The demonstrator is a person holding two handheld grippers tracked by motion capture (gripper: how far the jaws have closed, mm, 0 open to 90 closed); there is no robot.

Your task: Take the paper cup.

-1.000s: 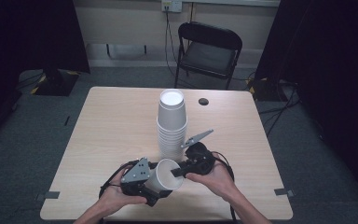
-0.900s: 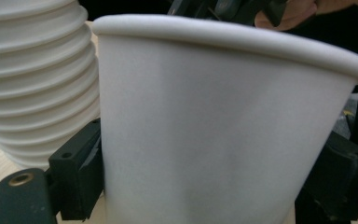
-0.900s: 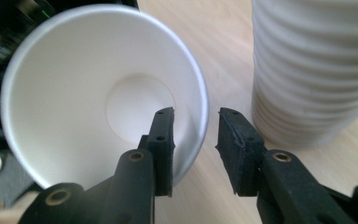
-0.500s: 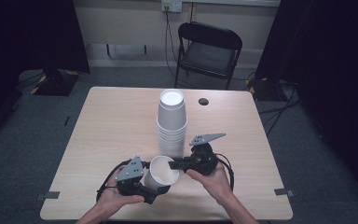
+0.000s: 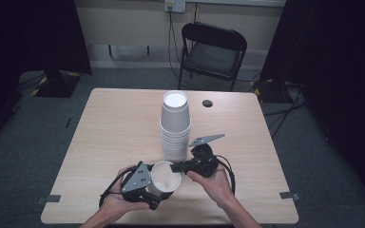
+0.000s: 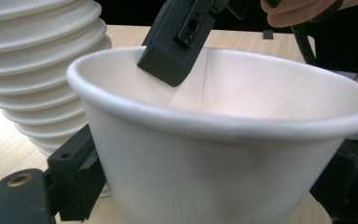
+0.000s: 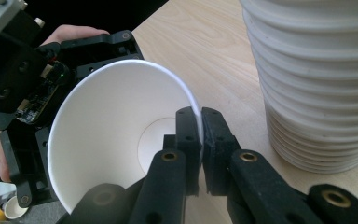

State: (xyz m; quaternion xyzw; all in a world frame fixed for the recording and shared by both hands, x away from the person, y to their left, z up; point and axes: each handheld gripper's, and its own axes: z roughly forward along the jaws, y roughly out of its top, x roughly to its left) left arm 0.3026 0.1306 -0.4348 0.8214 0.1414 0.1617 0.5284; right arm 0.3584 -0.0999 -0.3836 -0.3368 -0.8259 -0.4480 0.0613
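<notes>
Holding a single paper cup (image 5: 164,178) at the table's (image 5: 100,142) near edge, the left hand-held gripper (image 5: 140,183) has both jaws clamped on its body. Right hand-held gripper (image 7: 200,140), just right of it, pinches the cup's rim, one jaw inside, one outside. Cup stack (image 5: 175,126) stands immediately beyond, mid-table.

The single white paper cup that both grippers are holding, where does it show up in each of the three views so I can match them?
High view: the single cup sits low and centre, between the two hands, in front of the stack of cups.
Left gripper view: it takes up the foreground, with the stack at upper left.
Right gripper view: it lies left of centre, mouth towards the camera, its rim pinched between the black jaws.
Shared landmark: the stack of cups.
</notes>
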